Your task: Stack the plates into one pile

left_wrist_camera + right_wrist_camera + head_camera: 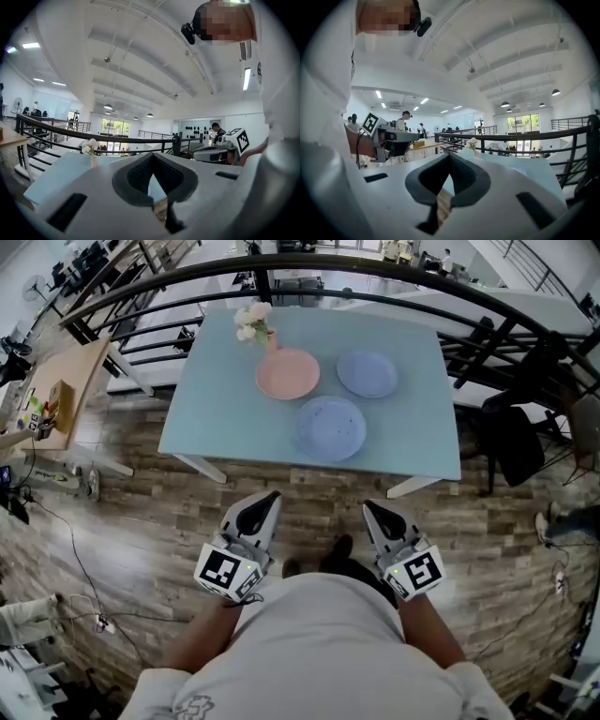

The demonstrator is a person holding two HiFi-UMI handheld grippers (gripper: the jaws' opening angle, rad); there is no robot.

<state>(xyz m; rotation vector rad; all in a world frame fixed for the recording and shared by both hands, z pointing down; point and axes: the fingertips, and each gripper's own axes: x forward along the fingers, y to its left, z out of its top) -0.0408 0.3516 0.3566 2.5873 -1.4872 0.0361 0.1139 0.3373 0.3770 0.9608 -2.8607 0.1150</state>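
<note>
three plates lie unstacked on the pale blue surface (217, 418): a pink plate (288, 373) at the far left, just beside a small vase of flowers (256, 326), a far blue plate (367, 373) to its right, and a near blue plate (331, 427) closer in, between the two. the left gripper (265, 501) and right gripper (373, 510) hang over the wooden floor (309, 488), short of the surface's near edge, each with its jaws closed together on nothing.

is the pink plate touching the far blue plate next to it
Apart. The head view shows bare table between the pink plate and the far blue plate.
</note>
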